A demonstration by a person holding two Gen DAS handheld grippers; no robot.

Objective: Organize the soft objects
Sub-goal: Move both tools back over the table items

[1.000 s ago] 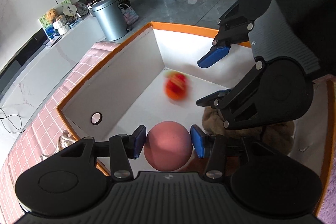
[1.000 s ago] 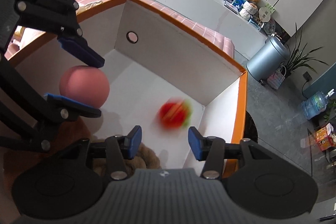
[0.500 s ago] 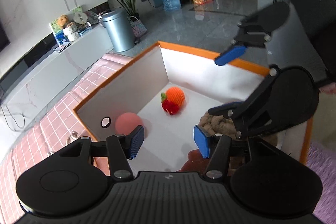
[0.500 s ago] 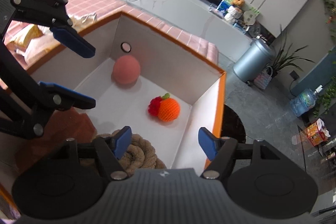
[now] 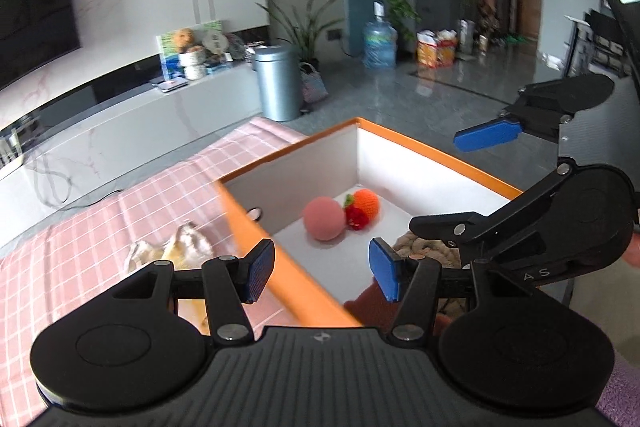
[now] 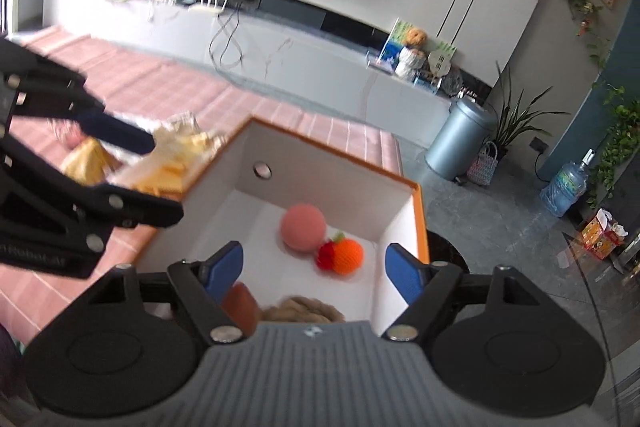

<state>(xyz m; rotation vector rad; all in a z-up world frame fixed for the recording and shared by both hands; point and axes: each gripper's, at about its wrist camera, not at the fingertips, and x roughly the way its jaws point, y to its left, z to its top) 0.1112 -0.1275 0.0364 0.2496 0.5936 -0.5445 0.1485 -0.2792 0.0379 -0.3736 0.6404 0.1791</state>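
Observation:
A white box with an orange rim [image 5: 440, 153] [image 6: 336, 143] holds a pink ball [image 5: 324, 219] [image 6: 303, 227], an orange-and-red knitted fruit [image 5: 362, 209] [image 6: 342, 256], a beige braided rope [image 5: 424, 247] [image 6: 306, 309] and a brown soft object [image 6: 242, 307]. My left gripper [image 5: 322, 273] is open and empty above the box's near-left rim. My right gripper [image 6: 314, 269] is open and empty above the box. Yellow-and-white soft items [image 5: 176, 251] [image 6: 172, 155] lie on the pink checked cloth left of the box.
The pink checked cloth [image 5: 100, 227] covers the table. A grey bin [image 5: 277, 83], a water bottle [image 5: 379, 43], plants and a low white TV bench [image 6: 280, 47] stand beyond the table.
Both grippers have risen and pulled back from the box. The pink ball, let go by the left gripper, has rolled to rest beside the knitted fruit.

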